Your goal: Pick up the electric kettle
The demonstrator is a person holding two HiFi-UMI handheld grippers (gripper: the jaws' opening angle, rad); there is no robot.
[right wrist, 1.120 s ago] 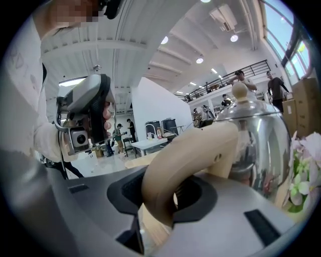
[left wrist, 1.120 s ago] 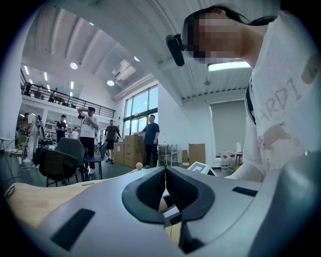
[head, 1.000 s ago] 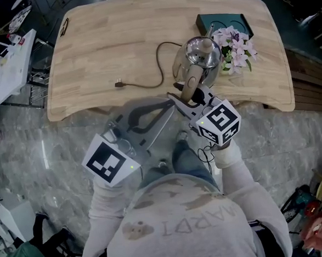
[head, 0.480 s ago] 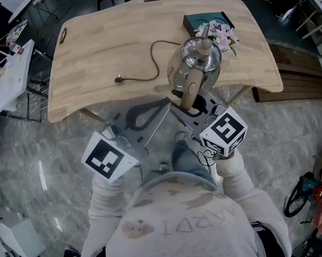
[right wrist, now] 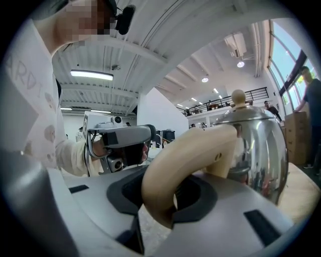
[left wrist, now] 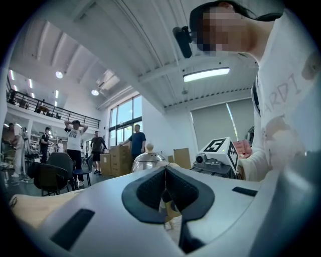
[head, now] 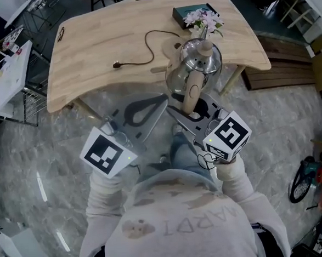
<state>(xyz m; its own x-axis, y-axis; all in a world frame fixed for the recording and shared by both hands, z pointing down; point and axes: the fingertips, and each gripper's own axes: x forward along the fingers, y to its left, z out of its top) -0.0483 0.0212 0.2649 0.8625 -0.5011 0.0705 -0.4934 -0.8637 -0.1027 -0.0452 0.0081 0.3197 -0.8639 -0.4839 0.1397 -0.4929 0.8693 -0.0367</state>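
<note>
Right gripper [right wrist: 159,198]: jaws clamped on the cream handle [right wrist: 193,155] of the kettle [head: 200,59]. The black pads press the handle's lower curve from both sides. The handle arches up and away from the jaws to the steel body.

Left gripper [left wrist: 165,188]: jaws pressed together, pads meeting along one line, nothing between them. It is beside the right gripper, apart from the kettle, and points toward the table [head: 100,47].

Kettle: upright, spout away from the person, cream knob [head: 203,46] on the lid. In the head view it overlaps the table's near edge on the right side, and part of its body shows against the floor [head: 42,161]. Whether its bottom touches the wood I cannot tell.

Table: light wood with rounded corners. A dark cord [head: 147,52] loops across the top and its plug lies free near the middle. Whether its other end joins the kettle I cannot tell. At the far right corner a dark box [head: 181,12] lies flat with pale flowers [head: 204,19] just beside it.

Beyond: the left gripper view shows several people [left wrist: 75,138] standing by cardboard cartons [left wrist: 113,160] in a tall hall.
</note>
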